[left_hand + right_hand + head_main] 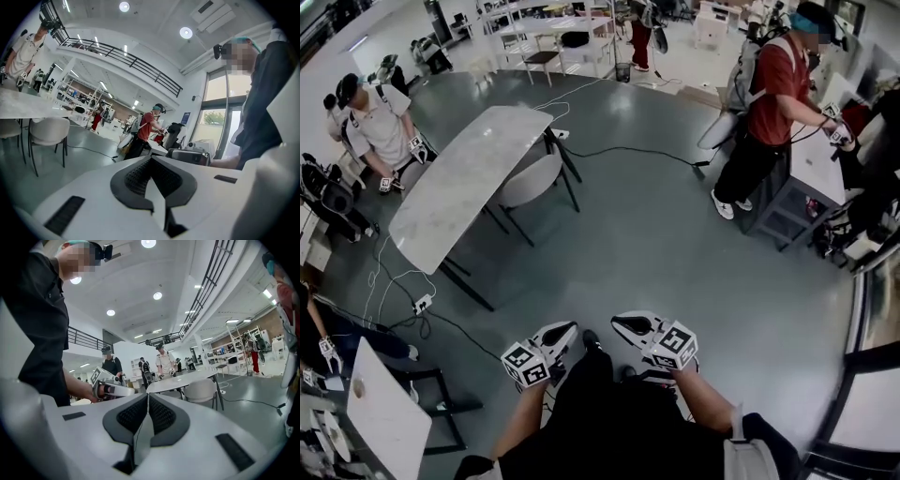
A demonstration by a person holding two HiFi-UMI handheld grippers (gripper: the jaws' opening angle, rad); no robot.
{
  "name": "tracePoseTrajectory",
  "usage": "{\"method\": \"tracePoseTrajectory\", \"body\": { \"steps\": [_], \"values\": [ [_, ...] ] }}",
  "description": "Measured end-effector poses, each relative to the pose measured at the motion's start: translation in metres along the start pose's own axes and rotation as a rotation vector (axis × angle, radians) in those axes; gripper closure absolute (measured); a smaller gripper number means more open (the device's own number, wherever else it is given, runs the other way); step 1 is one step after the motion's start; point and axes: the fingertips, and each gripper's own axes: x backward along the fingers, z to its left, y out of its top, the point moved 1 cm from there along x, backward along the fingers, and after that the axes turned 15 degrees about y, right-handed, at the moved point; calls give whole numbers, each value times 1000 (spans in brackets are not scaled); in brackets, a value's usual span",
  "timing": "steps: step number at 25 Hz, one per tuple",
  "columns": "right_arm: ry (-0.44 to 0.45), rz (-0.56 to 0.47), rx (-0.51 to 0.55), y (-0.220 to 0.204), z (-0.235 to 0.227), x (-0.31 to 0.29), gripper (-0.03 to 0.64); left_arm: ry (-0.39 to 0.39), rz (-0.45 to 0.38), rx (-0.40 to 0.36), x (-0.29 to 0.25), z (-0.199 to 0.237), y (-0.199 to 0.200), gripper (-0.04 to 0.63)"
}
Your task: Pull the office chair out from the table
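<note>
The left tongs (pixel 565 331) and right tongs (pixel 621 324), both pressed together and empty, hang side by side at 6 o'clock over the grey floor (pixel 656 234). Well apart at 11 o'clock, the white table (pixel 459 187) has the pale office chair (pixel 530 180) tucked against its right edge.

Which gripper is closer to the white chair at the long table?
Left. The left gripper is below the chair, well apart; the right gripper is further right and farther off.

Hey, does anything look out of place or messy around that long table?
Nothing spilled or toppled. Only a black cable trails loose across the floor from the table toward the person in red, a possible trip hazard. The chair stands upright, tucked under the table.
</note>
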Motion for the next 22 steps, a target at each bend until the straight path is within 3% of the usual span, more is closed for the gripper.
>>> {"method": "tracePoseTrajectory", "body": {
  "steps": [9, 17, 22],
  "values": [
    [-57, 79, -21, 11, -79, -21, 595, -39, -9, 20, -65, 66, 30, 584],
    [-90, 108, 23, 75, -157, -78, 595, -50, -70, 68, -103, 155, 91, 584],
    [-119, 95, 30, 99, -190, -108, 595, -68, -59, 70, -117, 197, 115, 584]
  ]
}}
